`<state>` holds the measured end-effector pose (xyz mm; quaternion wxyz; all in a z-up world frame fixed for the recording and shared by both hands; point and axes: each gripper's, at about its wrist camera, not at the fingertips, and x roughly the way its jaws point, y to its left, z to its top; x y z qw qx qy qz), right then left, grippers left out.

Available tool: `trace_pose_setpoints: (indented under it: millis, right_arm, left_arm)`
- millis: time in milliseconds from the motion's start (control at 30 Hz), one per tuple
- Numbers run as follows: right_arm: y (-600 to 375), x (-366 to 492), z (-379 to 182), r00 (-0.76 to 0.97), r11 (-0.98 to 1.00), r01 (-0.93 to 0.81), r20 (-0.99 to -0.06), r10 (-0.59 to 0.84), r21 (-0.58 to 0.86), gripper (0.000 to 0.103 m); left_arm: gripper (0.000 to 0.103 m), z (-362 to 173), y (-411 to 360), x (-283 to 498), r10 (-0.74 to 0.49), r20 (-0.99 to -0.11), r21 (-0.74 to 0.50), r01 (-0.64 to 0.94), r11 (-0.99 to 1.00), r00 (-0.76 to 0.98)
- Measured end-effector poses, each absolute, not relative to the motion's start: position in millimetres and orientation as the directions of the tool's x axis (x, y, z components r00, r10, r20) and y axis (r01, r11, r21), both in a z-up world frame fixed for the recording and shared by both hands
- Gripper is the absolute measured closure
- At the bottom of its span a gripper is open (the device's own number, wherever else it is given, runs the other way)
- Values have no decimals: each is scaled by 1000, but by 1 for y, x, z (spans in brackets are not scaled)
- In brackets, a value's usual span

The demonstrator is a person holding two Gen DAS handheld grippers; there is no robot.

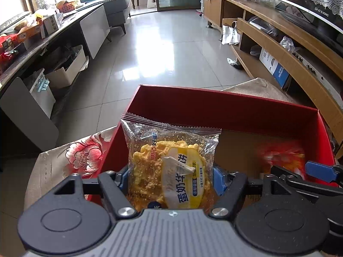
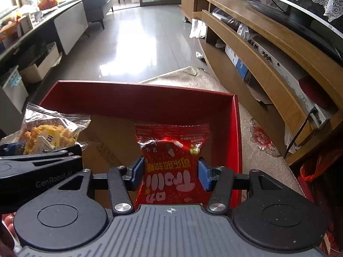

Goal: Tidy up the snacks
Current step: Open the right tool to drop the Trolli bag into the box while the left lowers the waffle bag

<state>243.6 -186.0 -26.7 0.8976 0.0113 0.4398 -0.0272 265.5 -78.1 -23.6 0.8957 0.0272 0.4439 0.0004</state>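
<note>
The clear plastic packet of yellow egg-milk waffle biscuit (image 1: 169, 162) hangs just above the left end of the open red cardboard box (image 1: 225, 107), pinched across its lower half by the left gripper (image 1: 170, 176), whose 2 blue pads press into the film on either side. Beside it, the crinkly red foil snack packet with white lettering (image 2: 171, 160) hangs over the right part of the same box, squeezed at its waist by the right gripper (image 2: 170, 171), the jaws drawn in close enough to pucker the wrapper. Both packets look light and soft, puffed with air, so they should handle easily, but the film is slick and the waffle inside appears brittle, with crumbs already loose in the bag; a gentle hold across the flat body, below the crimped top seam, seems safest, since a hard squeeze would likely crush the contents. The brown cardboard floor of the box lies bare beneath both packets. The box rests on a beige cloth embroidered with red flowers (image 1: 79, 154) covering the desk, with glossy grey floor tiles (image 1: 160, 42) beyond and a long wooden media cabinet (image 2: 268, 34) on the right.
</note>
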Motion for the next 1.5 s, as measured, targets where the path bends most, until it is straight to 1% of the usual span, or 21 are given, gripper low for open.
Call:
trace_pose_setpoints:
  millis: [300, 533, 700, 867, 1067, 1500]
  right_arm:
    - [-185, 241, -23, 625, 998, 57, -778, -60, -31, 33]
    - [-186, 234, -13, 649, 998, 62, -758, -64, -31, 29]
    - [-186, 228, -6, 664, 997, 63, -745, -66, -33, 25]
    - [-184, 224, -2, 678, 997, 63, -732, -74, -42, 24]
    - [-185, 224, -1, 684, 997, 71, -725, -78, -41, 20]
    - [-183, 212, 5, 693, 996, 74, -716, -84, -46, 19]
  left_arm:
    - [32, -20, -74, 266, 32, -798, 49, 12, 999, 602]
    - [26, -6, -70, 258, 45, -768, 62, 4, 998, 639]
    - [24, 2, -63, 253, 34, -761, 40, -5, 999, 647]
    - [24, 9, -61, 247, 29, -748, 35, -4, 999, 663]
    - [24, 13, -59, 246, 24, -743, 27, -6, 1000, 669]
    - [23, 18, -52, 231, 10, -746, 8, -6, 1000, 666]
